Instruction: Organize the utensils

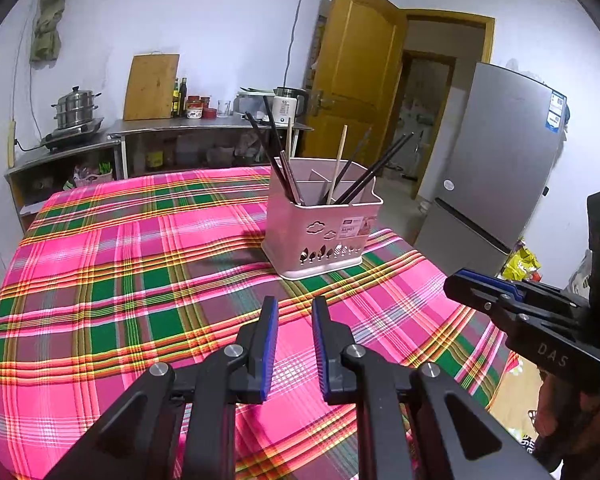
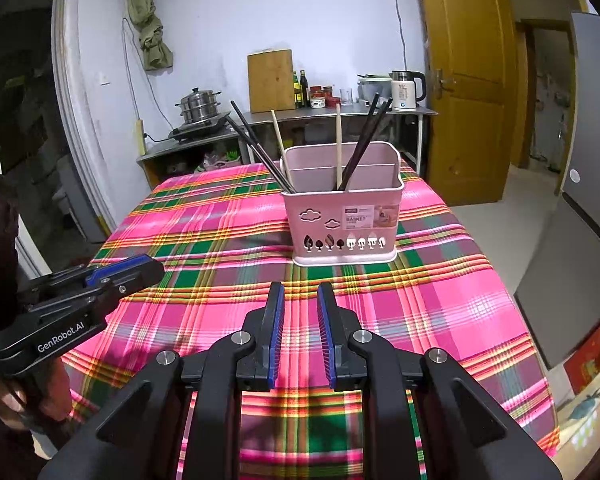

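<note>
A pink utensil basket point(image 1: 320, 236) point(image 2: 340, 216) stands upright on the plaid tablecloth point(image 1: 120, 280) point(image 2: 220, 240), ahead of both grippers. Several dark chopsticks point(image 1: 268, 148) point(image 2: 256, 148) and pale wooden ones point(image 1: 340, 160) point(image 2: 338, 140) lean in its compartments. My left gripper point(image 1: 294, 304) hovers over the cloth short of the basket, its jaws a narrow gap apart with nothing between them. My right gripper point(image 2: 300, 290) hovers the same way, a little apart and empty. Each gripper also shows from the side in the other's view: the right gripper point(image 1: 456, 282) and the left gripper point(image 2: 148, 266).
A grey fridge point(image 1: 500, 160) point(image 2: 588, 200) stands right of the table, and a wooden door point(image 1: 356, 72) is open behind it. A steel counter point(image 1: 180, 124) at the back carries a steamer pot point(image 1: 76, 106), a cutting board point(image 1: 152, 86), bottles and a kettle point(image 2: 406, 90).
</note>
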The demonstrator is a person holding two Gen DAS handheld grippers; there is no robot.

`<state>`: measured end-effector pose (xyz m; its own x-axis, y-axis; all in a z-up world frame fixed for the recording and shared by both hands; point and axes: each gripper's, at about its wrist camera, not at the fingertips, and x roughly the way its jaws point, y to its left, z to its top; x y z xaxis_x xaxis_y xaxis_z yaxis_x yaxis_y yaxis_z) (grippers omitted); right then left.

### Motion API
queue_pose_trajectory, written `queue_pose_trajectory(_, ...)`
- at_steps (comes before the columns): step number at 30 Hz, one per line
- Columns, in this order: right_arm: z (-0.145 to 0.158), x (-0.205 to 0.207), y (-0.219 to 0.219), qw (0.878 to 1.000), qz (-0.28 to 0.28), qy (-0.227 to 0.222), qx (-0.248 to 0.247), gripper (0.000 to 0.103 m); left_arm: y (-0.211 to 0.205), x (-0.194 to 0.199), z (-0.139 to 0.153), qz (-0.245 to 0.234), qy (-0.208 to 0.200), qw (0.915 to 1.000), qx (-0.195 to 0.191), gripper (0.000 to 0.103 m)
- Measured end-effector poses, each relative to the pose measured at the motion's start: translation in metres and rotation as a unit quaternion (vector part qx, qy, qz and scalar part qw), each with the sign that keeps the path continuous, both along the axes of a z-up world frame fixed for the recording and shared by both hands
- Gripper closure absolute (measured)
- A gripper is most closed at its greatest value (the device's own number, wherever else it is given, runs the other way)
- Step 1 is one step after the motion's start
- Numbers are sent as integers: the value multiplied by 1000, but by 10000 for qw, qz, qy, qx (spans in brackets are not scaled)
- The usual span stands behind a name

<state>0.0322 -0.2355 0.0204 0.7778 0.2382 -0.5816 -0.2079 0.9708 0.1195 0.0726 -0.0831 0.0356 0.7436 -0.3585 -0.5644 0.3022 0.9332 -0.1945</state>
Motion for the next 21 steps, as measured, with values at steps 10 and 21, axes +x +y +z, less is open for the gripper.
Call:
queue_pose_trajectory(10, 1, 0, 0, 10000, 0, 12, -21, 86, 0, -2, 1, 12, -46, 10000, 14, 87)
queue_pose_trajectory(21, 1, -1, 0, 10000, -2, 24, -28, 86, -1, -3, 3, -14, -50, 10000, 22, 87)
